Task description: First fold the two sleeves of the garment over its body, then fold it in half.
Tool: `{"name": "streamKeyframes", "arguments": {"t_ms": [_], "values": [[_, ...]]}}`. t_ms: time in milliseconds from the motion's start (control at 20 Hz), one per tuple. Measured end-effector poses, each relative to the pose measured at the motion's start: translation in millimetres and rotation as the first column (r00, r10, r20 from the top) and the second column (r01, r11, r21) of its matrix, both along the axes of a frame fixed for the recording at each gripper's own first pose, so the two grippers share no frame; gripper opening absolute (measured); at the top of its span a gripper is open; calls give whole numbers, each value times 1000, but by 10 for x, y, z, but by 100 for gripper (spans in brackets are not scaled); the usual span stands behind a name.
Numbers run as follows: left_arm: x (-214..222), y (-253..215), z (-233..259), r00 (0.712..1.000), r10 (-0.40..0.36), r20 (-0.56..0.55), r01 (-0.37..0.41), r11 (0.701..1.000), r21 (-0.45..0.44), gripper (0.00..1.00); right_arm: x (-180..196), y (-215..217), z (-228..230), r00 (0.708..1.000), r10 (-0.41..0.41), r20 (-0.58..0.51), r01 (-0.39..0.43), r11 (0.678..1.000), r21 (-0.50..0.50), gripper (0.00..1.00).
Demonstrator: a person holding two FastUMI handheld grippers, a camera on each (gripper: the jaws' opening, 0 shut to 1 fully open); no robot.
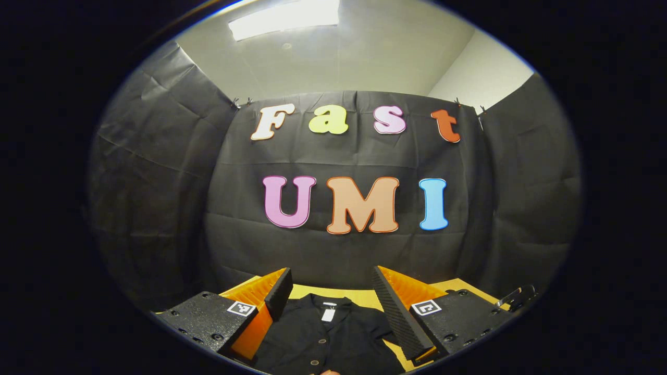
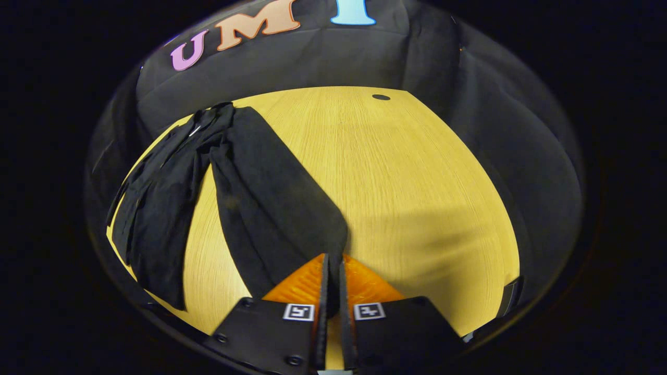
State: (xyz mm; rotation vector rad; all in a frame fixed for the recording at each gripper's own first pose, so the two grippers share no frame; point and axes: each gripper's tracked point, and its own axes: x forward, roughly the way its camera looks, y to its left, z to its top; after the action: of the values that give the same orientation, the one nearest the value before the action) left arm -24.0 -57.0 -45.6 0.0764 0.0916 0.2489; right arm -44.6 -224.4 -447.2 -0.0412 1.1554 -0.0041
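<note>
Left gripper view looks level across the booth, with the left tongs [image 1: 329, 297] spread wide and holding nothing, the two fingers standing well apart at the bottom. Between them lies the black garment [image 1: 325, 338], its collar toward the far edge of the yellow counter [image 1: 359, 298], a white neck tag [image 1: 328, 314] just below the collar and a row of small buttons [image 1: 315, 341] running down the front. A ceiling light [image 1: 284, 18] glows overhead. Right gripper view looks down on the counter [image 2: 406, 182], where the garment's body [image 2: 156, 208] lies bunched along the left edge and one long black sleeve [image 2: 271, 203] stretches from it toward the near edge. The right tongs [image 2: 331, 271] are closed to a narrow slit, with the sleeve's end caught between the two fingers. A small dark hole [image 2: 381, 97] sits near the counter's far edge.
</note>
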Motion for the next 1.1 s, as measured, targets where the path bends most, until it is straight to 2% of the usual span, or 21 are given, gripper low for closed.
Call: {"name": "streamKeyframes", "arguments": {"t_ms": [100,200,350,500,700,950,1100], "values": [[23,91,-9,1000,-5,-1,5,1000,-10,93,2,9,30,1000,9,15,-8,999,-33,6],[28,220,-8,1000,-8,-4,8,1000,-10,92,12,193,98,1000,5,5,-5,999,48,6],[48,494,20,1000,-6,7,6,1000,-2,92,206,324,296,993,-78,90,72,995,67,6],[118,731,-5,1000,-22,-13,22,1000,-17,93,528,513,658,970,-139,200,124,988,90,6],[175,1008,36,999,-46,-2,46,999,-21,92,871,770,1152,928,-178,326,151,983,106,6],[140,1453,-55,999,-27,-25,26,999,-39,92,1305,1385,1672,874,-84,480,42,994,97,6],[101,1766,-117,999,2,-48,-4,999,-45,92,1505,1833,1841,856,-45,515,-8,995,102,5]]}}
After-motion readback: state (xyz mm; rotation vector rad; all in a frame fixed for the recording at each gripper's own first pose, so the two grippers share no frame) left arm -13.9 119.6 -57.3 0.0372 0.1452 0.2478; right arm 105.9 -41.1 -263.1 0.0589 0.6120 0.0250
